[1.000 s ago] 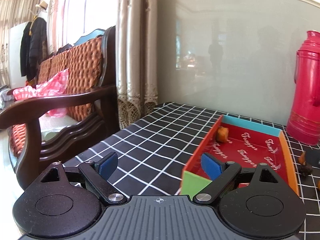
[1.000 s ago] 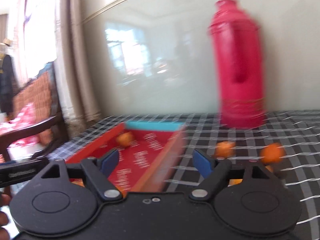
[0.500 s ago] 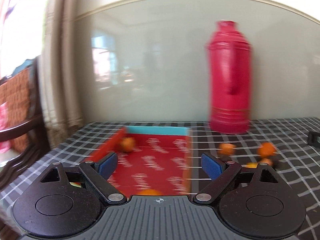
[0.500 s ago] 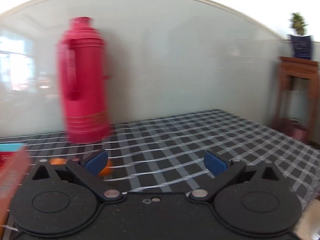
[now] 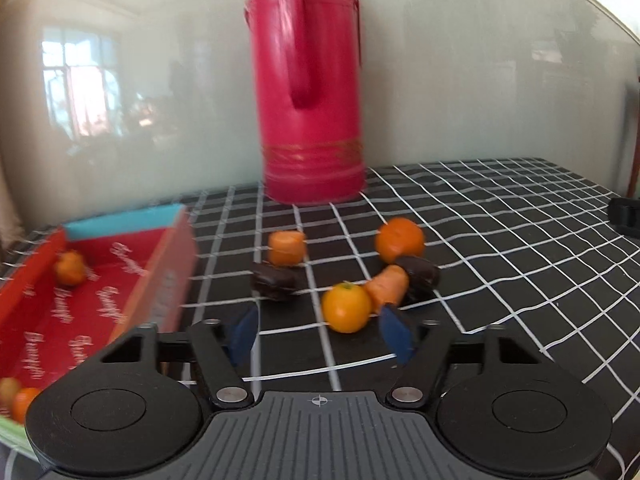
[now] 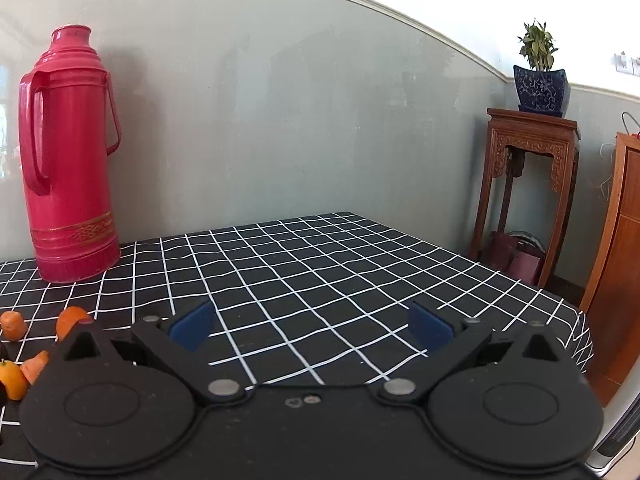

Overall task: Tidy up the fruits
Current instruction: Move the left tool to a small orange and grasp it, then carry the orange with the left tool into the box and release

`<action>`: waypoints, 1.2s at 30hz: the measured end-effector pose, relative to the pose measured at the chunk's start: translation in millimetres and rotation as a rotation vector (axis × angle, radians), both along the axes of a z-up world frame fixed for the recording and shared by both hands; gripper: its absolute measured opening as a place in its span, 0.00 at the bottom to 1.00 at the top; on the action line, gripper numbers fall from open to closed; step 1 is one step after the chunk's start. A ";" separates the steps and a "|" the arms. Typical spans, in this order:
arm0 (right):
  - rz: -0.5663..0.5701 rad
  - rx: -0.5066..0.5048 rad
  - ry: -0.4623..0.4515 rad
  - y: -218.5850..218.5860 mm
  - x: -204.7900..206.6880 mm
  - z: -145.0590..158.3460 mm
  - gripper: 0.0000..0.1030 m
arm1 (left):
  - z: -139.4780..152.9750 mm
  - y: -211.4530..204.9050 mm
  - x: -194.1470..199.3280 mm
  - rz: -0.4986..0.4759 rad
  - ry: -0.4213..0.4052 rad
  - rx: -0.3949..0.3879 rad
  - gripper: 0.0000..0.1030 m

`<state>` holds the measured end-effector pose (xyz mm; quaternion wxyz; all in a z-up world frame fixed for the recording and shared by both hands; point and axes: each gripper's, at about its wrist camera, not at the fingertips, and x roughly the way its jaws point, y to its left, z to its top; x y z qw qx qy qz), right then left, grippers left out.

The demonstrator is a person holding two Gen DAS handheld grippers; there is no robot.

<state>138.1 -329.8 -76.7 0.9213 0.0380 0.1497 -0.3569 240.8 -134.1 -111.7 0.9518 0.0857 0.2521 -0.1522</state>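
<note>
In the left wrist view my left gripper [image 5: 320, 334] is open and empty, its blue pads just short of a small orange fruit [image 5: 346, 308]. Behind that fruit lie a carrot piece [image 5: 387, 286], a round orange [image 5: 399, 239], an orange chunk [image 5: 286, 248] and two dark brown pieces [image 5: 276, 281] [image 5: 418, 274]. A red tray [image 5: 172, 256] at the left holds an orange fruit [image 5: 70, 267] and more fruit at its near end [image 5: 22, 400]. My right gripper [image 6: 310, 326] is open and empty over bare cloth; the fruits [image 6: 72, 320] sit at its far left.
A tall red thermos [image 5: 312, 92] stands at the back by the wall, also in the right wrist view [image 6: 68, 160]. The table has a black checked cloth [image 6: 320, 264]; its right edge drops off near a wooden stand [image 6: 528, 184] with a potted plant.
Both grippers have swung to the right. The left view went from the sofa and tray to the loose fruits; the right view went from tray and fruits to bare cloth.
</note>
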 end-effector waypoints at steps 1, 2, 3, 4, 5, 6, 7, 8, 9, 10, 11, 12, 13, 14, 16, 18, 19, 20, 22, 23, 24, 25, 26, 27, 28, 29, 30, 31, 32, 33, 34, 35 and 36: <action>-0.003 0.008 -0.007 -2.3 -2.7 0.5 0.94 | -1.8 -2.4 3.0 0.001 0.002 0.003 0.62; -0.006 0.017 -0.013 -5.2 -3.8 0.7 0.94 | -3.2 -5.2 5.1 -0.001 0.001 0.008 0.62; -0.009 0.024 -0.016 -7.8 -4.7 1.3 0.94 | -4.4 -6.1 5.5 -0.009 0.004 0.008 0.62; -0.013 0.029 -0.017 -9.2 -5.0 1.5 0.94 | -5.4 -7.8 6.6 -0.015 0.007 0.008 0.60; -0.016 0.032 -0.016 -10.6 -5.3 1.3 0.94 | -7.0 -10.3 8.3 -0.023 0.013 0.010 0.53; -0.018 0.036 -0.014 -12.0 -5.2 1.3 0.94 | -8.9 -12.6 10.5 -0.032 0.026 0.010 0.49; -0.018 0.043 -0.013 -13.7 -5.1 0.8 0.94 | -10.5 -14.1 13.0 -0.037 0.041 0.007 0.45; -0.017 0.049 -0.014 -15.2 -5.3 0.6 0.94 | -12.3 -15.5 15.7 -0.038 0.054 0.005 0.40; -0.015 0.053 -0.017 -15.3 -5.9 0.5 0.94 | -13.8 -17.5 18.2 -0.036 0.061 0.007 0.39; -0.014 0.056 -0.018 -15.7 -6.0 0.5 0.94 | -14.2 -18.2 19.6 -0.037 0.069 0.004 0.38; -0.014 0.058 -0.018 -15.9 -6.1 0.4 0.94 | -14.6 -18.8 21.0 -0.039 0.076 0.000 0.36; -0.014 0.059 -0.017 -16.5 -5.8 0.4 0.94 | -15.5 -19.9 24.5 -0.040 0.083 0.000 0.35; -0.013 0.061 -0.016 -17.2 -5.2 0.4 0.94 | -16.2 -20.1 25.6 -0.041 0.089 -0.001 0.30; -0.009 0.065 -0.014 -17.9 -5.0 0.0 0.94 | -16.1 -19.0 25.6 -0.042 0.092 -0.006 0.31; 0.001 0.074 -0.016 -18.3 -4.4 -0.5 0.94 | -15.9 -19.0 25.8 -0.041 0.091 -0.005 0.31; 0.009 0.077 -0.018 -20.7 -3.6 1.1 0.94 | -15.3 -19.0 24.3 -0.041 0.082 -0.003 0.31; 0.012 0.075 -0.018 -19.6 -3.5 1.3 0.94 | -14.6 -19.4 23.1 -0.041 0.074 -0.001 0.30; 0.016 0.074 -0.018 -18.3 -3.0 1.5 0.94 | -13.6 -19.4 21.3 -0.039 0.059 0.002 0.30; 0.025 0.071 -0.018 -15.9 -2.2 1.9 0.94 | -11.5 -19.4 16.3 -0.034 0.026 0.009 0.30; 0.028 0.069 -0.019 -14.6 -1.9 2.2 0.94 | -10.8 -19.3 14.0 -0.032 0.015 0.013 0.30; 0.032 0.069 -0.019 -13.5 -1.6 2.5 0.94 | -9.6 -18.6 11.8 -0.029 0.004 0.015 0.31; 0.038 0.070 -0.019 -12.5 -1.5 2.5 0.94 | -8.5 -17.4 9.8 -0.025 -0.006 0.017 0.31; 0.042 0.071 -0.020 -11.0 -1.1 2.7 0.94 | -6.7 -15.8 7.8 -0.017 -0.018 0.020 0.30; 0.045 0.071 -0.022 -9.3 -0.8 2.9 0.94 | -4.5 -13.0 5.9 -0.004 -0.031 0.020 0.30; 0.051 0.071 -0.024 -7.8 -0.6 3.1 0.94 | -1.8 -9.1 4.6 0.013 -0.044 0.014 0.30; 0.059 0.073 -0.026 -6.6 -0.4 3.4 0.94 | 1.3 -3.9 3.1 0.033 -0.056 0.007 0.30; 0.065 0.075 -0.028 -5.4 -0.3 3.7 0.94 | 5.1 2.3 1.7 0.060 -0.075 0.003 0.30; 0.070 0.076 -0.029 -3.8 0.1 3.8 0.94 | 8.5 8.7 0.1 0.090 -0.094 0.001 0.30; 0.075 0.076 -0.029 -2.3 0.9 3.9 0.94 | 11.5 14.8 -0.6 0.119 -0.108 -0.003 0.30; 0.079 0.076 -0.029 -0.4 1.6 3.8 0.94 | 15.2 23.4 -1.2 0.152 -0.118 -0.016 0.30; 0.085 0.076 -0.028 1.9 2.3 3.6 0.94 | 18.4 32.1 -1.2 0.185 -0.124 -0.027 0.31; 0.091 0.078 -0.026 4.0 3.3 3.3 0.94 | 21.1 41.2 -0.8 0.222 -0.129 -0.036 0.30; 0.097 0.078 -0.025 6.3 4.3 3.1 0.94 | 23.4 50.7 0.6 0.263 -0.134 -0.043 0.31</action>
